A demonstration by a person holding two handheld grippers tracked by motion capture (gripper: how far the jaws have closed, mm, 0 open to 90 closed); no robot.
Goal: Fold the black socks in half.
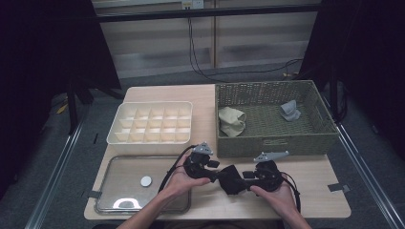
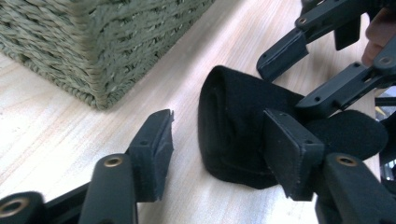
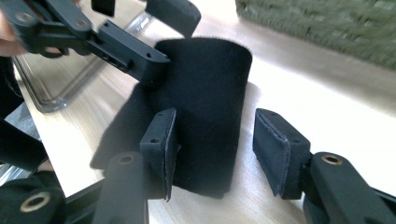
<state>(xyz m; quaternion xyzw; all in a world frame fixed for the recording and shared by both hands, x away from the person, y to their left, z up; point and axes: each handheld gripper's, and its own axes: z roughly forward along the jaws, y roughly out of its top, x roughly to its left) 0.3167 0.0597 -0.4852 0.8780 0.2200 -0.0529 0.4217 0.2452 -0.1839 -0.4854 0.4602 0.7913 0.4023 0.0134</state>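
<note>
Lab recording bay, black curtains [image 1: 43, 62], metal floor rails [image 1: 57, 167], trailing cables [image 1: 200, 67]

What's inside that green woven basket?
The woven basket holds a crumpled beige cloth at its left and a small grey cloth toward the back right. The near wall hides the floor strip just behind it.

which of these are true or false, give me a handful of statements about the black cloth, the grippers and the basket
1. The black cloth lies on the table between the two grippers. True.
2. The left gripper is clamped shut on the cloth. False: its jaws stand apart, one on the bare wood and one against the cloth.
3. The woven basket holds a beige cloth and a grey cloth. True.
4. The white divided tray has socks in its cells. False: its cells look empty.
5. The right gripper is open over the cloth. True.
</note>
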